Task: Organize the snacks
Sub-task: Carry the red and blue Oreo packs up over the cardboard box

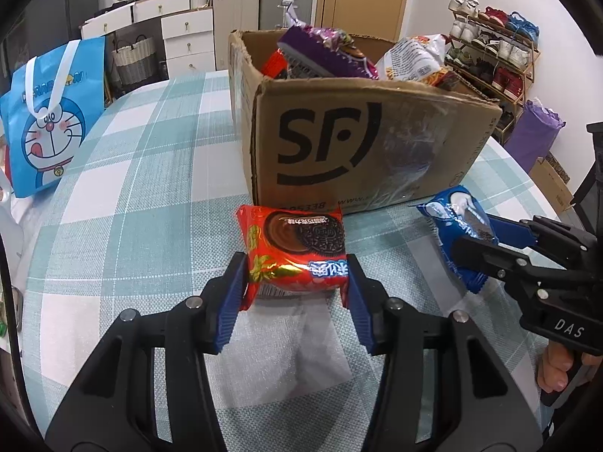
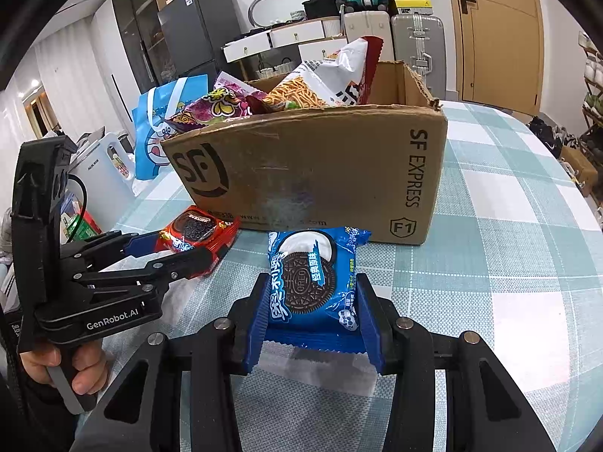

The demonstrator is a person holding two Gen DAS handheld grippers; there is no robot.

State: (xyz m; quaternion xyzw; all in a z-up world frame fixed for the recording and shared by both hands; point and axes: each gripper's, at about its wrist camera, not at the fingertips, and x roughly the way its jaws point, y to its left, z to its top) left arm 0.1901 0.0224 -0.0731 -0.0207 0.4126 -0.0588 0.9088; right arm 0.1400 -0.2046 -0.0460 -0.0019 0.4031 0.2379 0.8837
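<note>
Now my left gripper [image 1: 296, 282] pinches the red Oreo pack [image 1: 292, 250] between its blue pads, just before the cardboard box [image 1: 361, 143]. My right gripper [image 2: 312, 320] clamps the blue Oreo pack [image 2: 312, 282] beside it, above the checked tablecloth [image 2: 508, 245].

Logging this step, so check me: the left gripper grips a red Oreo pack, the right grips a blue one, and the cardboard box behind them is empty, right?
Not quite: the cardboard box is not empty. The right wrist view shows snack bags sticking out of it. The left gripper does grip the red Oreo pack, the right gripper the blue Oreo pack.
</note>
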